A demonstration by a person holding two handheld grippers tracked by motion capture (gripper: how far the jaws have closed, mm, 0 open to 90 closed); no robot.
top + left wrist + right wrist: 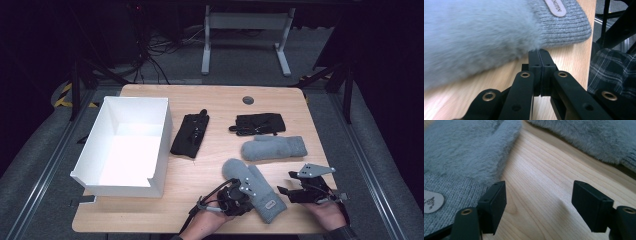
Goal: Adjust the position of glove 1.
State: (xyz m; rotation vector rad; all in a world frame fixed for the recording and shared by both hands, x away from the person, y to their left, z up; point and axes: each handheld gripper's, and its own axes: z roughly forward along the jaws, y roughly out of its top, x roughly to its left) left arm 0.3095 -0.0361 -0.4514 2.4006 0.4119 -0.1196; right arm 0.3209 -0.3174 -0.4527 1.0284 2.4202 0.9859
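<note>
Left claw (540, 53) clenched on the near grey mitten's (252, 187) edge; right claw (539, 195) released over bare table (536, 175).

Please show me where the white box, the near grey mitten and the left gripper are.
white box (159, 145), high view, right wall.
near grey mitten (250, 181), high view, palm.
left gripper (540, 53), left gripper view, closed jaw tips.

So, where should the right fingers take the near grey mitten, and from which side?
Probably at the ribbed cuff of the near grey mitten, coming from its right edge. The cuff is thin and firm, lies flat near the right gripper, and that edge is free.
</note>
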